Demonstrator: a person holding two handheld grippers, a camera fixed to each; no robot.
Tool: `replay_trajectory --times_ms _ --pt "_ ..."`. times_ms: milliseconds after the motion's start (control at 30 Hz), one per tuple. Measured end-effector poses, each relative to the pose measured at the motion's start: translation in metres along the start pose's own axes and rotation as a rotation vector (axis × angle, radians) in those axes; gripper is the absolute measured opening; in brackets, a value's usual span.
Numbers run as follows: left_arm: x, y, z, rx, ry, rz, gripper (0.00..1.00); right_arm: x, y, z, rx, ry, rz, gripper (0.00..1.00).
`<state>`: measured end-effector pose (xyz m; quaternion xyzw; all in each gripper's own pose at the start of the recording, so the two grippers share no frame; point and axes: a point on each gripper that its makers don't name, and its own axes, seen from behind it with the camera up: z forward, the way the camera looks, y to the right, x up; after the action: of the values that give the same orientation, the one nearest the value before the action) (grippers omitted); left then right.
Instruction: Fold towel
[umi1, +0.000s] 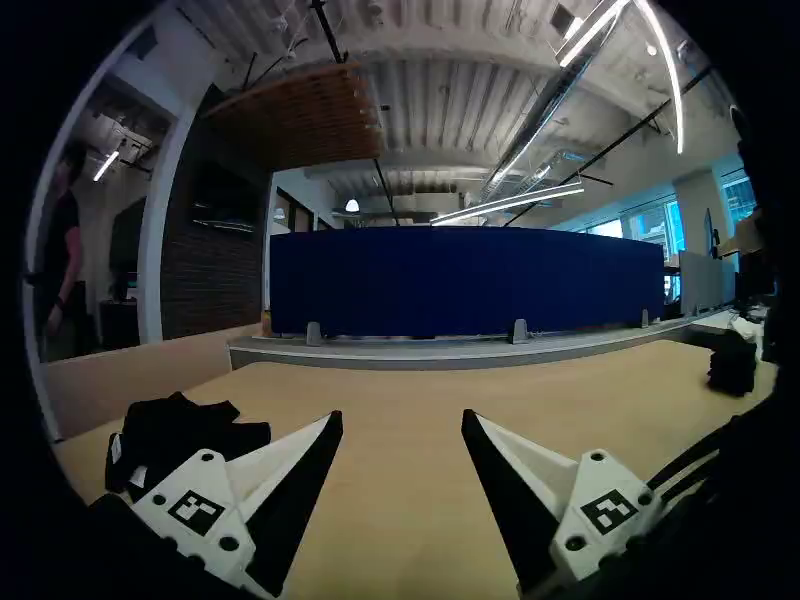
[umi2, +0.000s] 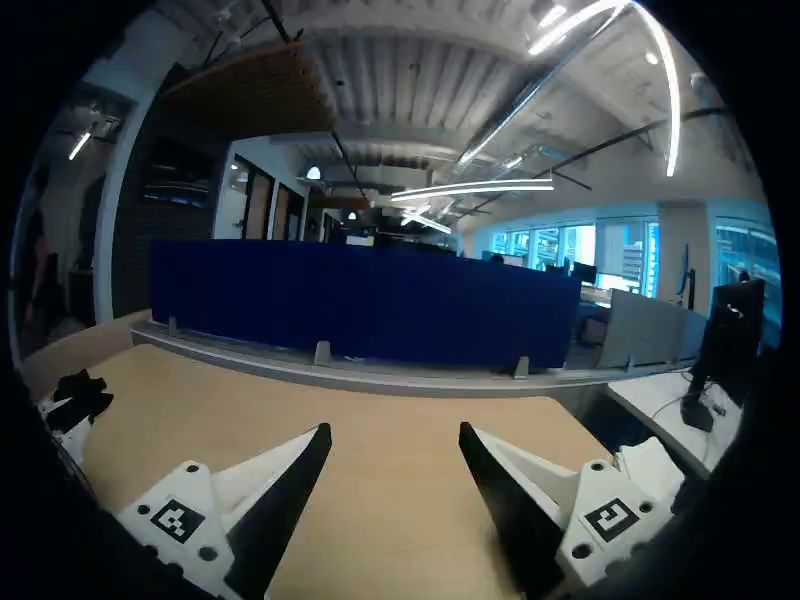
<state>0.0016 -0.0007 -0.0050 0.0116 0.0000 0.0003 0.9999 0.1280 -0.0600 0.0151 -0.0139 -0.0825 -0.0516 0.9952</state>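
Pale wood of the table (umi1: 560, 385) spreads under the left gripper (umi1: 400, 415), whose fingers stand wide apart with nothing between them. The black towel (umi1: 180, 432) lies crumpled just beside its left finger, on the outer side. A second dark bundle (umi1: 733, 362) sits far right near the table edge. The right gripper (umi2: 395, 428) is likewise spread and empty, with the towel well off at its far left. A blue partition (umi1: 460, 280) stands beyond.

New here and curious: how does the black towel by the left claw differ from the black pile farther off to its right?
The black towel sprawls low and crumpled beside the left claw; the black pile sits farther off, bunched taller. The black towel shows a white tag; the black pile shows none. Both are black and lie on the wooden table.
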Motion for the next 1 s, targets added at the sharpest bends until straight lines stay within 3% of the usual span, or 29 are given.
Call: replay_trajectory --times_ms 267,667,1000 --pt "0.000 0.000 0.003 -0.004 0.000 -0.001 0.88 0.001 0.014 -0.002 -0.005 0.019 0.018 0.99" --pt "0.000 0.000 0.004 -0.004 0.000 0.000 0.88 0.010 0.053 -0.010 -0.043 0.091 0.043 0.99" --pt "0.000 0.000 0.004 -0.004 0.000 -0.001 0.88 -0.019 0.062 -0.009 -0.029 0.122 0.079 0.99"
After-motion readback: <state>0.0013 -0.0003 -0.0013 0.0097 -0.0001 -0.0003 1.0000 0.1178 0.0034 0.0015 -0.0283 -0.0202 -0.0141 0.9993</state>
